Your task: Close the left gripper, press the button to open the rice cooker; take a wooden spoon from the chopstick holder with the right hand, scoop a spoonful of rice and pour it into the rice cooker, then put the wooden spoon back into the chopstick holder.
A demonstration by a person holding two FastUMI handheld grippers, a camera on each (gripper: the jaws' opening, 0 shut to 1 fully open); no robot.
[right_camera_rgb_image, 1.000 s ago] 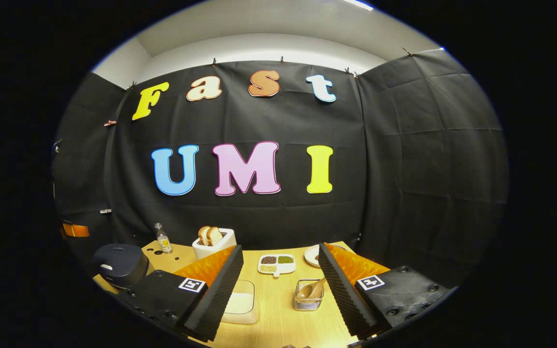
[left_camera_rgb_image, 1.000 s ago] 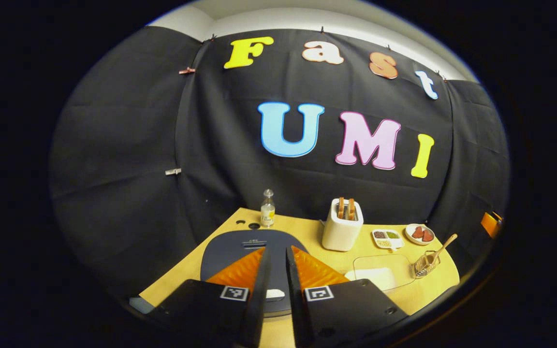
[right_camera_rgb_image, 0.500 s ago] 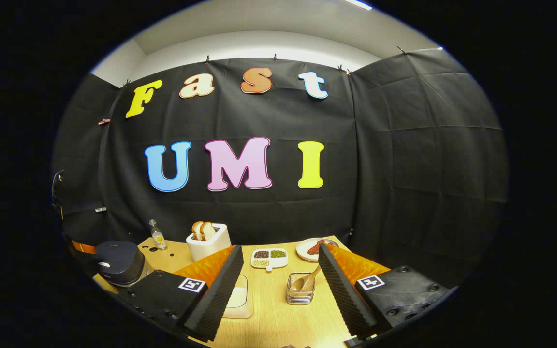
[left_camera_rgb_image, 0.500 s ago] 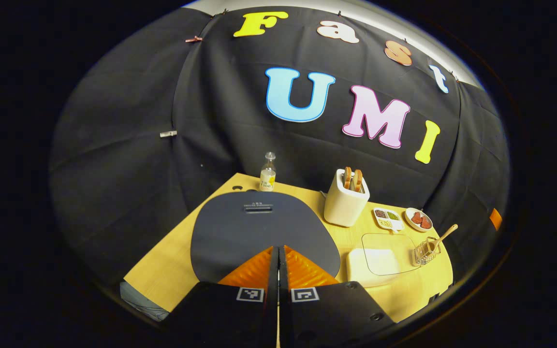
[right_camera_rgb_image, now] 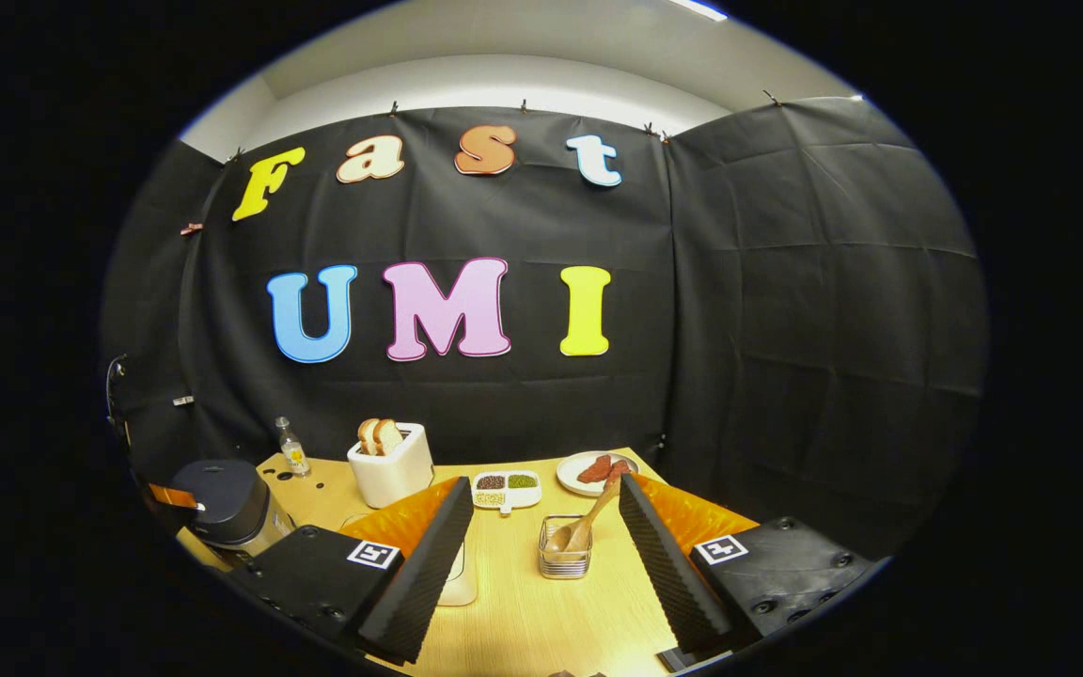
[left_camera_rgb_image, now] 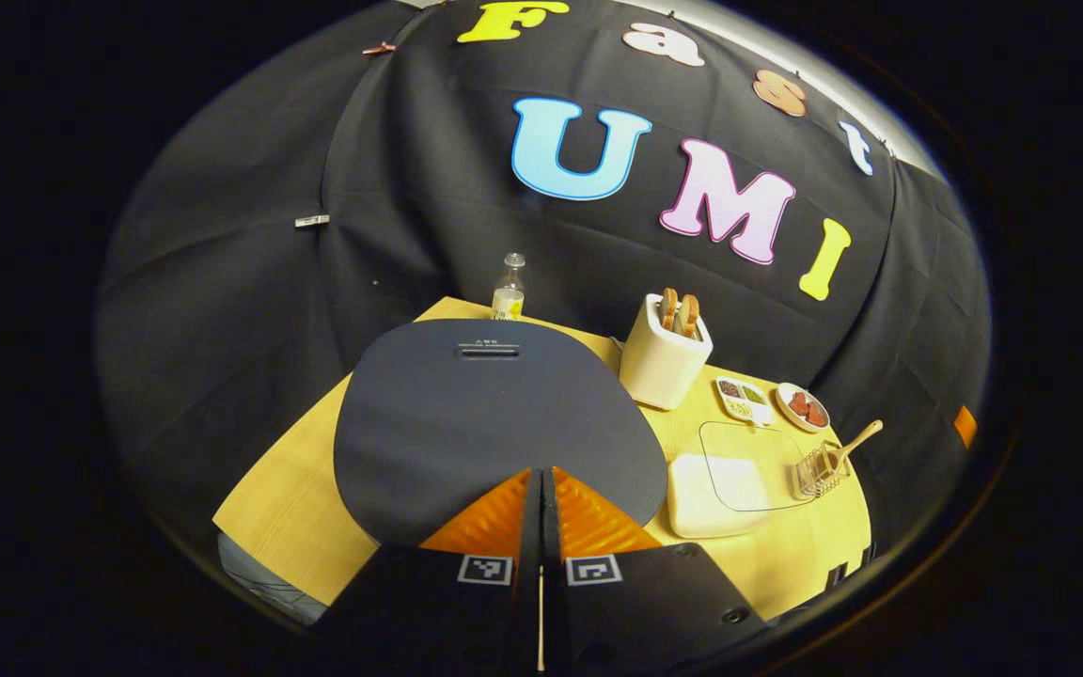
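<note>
I count one rice cooker [left_camera_rgb_image: 494, 423], lid down, on the wooden table [left_camera_rgb_image: 297, 508]. In the left gripper view my left gripper [left_camera_rgb_image: 540, 480] sits right at the lid's near edge, its two fingers pressed together with nothing between them; I cannot tell whether the tips touch the button, which they hide. Behind the cooker stands one bottle [left_camera_rgb_image: 508, 291], and to its right one toaster [left_camera_rgb_image: 662, 357] with two slices of bread. Further right I count one divided dish [left_camera_rgb_image: 739, 400], one plate [left_camera_rgb_image: 800, 406], one clear-lidded box of rice [left_camera_rgb_image: 725, 480] and one wire holder [left_camera_rgb_image: 814, 470] with a single wooden spoon [left_camera_rgb_image: 856, 440] leaning out of it.

In the right gripper view my right gripper [right_camera_rgb_image: 541, 536] has its jaws wide apart and empty, the holder [right_camera_rgb_image: 565, 559] framed between the fingers, well apart from both. From here I see the spoon's [right_camera_rgb_image: 584, 522] bowl inside the holder, and the cooker's [right_camera_rgb_image: 222, 498] side at far left with part of the left gripper against its front. The left gripper view gives the cooker's top and the whole rice box; here the rice box is mostly behind the left finger [right_camera_rgb_image: 419, 555].
</note>
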